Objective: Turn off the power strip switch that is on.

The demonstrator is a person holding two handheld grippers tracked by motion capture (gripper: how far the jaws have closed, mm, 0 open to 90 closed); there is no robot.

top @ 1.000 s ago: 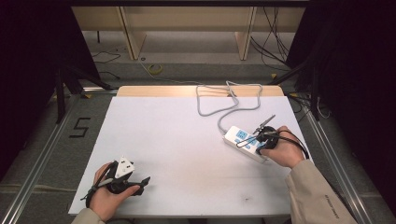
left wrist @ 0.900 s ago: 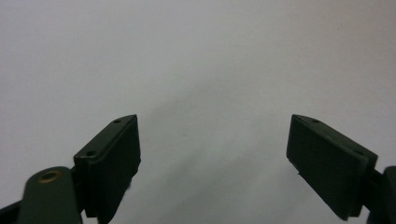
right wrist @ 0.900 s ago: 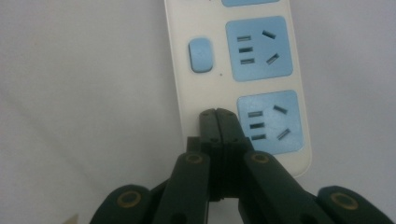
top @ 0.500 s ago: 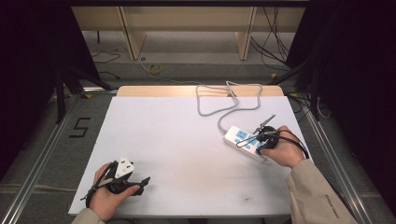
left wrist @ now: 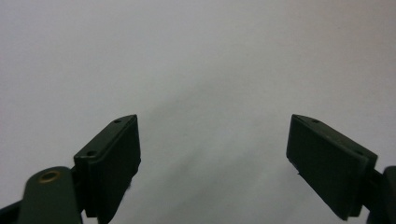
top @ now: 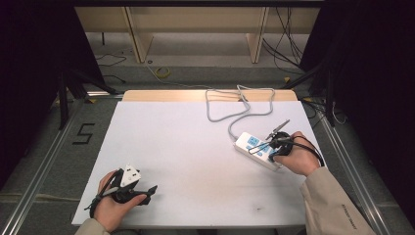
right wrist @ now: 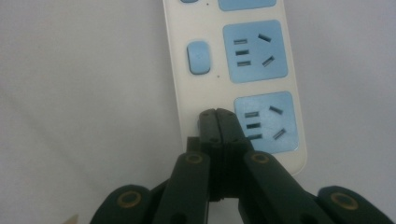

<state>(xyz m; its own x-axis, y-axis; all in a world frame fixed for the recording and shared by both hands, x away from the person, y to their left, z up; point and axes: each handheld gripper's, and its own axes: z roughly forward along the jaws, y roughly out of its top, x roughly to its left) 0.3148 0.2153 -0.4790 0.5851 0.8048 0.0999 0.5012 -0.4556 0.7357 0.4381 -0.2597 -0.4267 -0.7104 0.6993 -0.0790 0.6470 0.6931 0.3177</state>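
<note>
The white table (top: 195,147) offers a broad bare sheet, with the power strip (top: 258,150) lying toward its right side, slanted, not far from the right edge and well apart from the near and far edges; open surface stretches away to the left of it, so any slide would best go that way rather than toward the right rim, where the drop to the floor is close. Its grey cord (top: 235,105) loops back over the far edge of the table and will likely drag and tug if the strip is moved, being bendy but springy. The strip itself looks like a rigid, smooth plastic bar, fairly light, slippery under hard pads and prone to skate or pivot when pushed at one end; the long sides seem the surest place to grip it, across its narrow width, clear of the blue socket faces (right wrist: 254,51) and the small blue switch (right wrist: 199,57). The right gripper (right wrist: 218,116) has its jaws pressed fully together with nothing between them, the tip resting on or just over the strip's white face beside the nearest socket (right wrist: 266,122), seemingly where a second switch would sit, so a light downward poke suits it. The left gripper (left wrist: 212,154) sits near the table's near-left corner, jaws spread wide and empty over bare white surface
</note>
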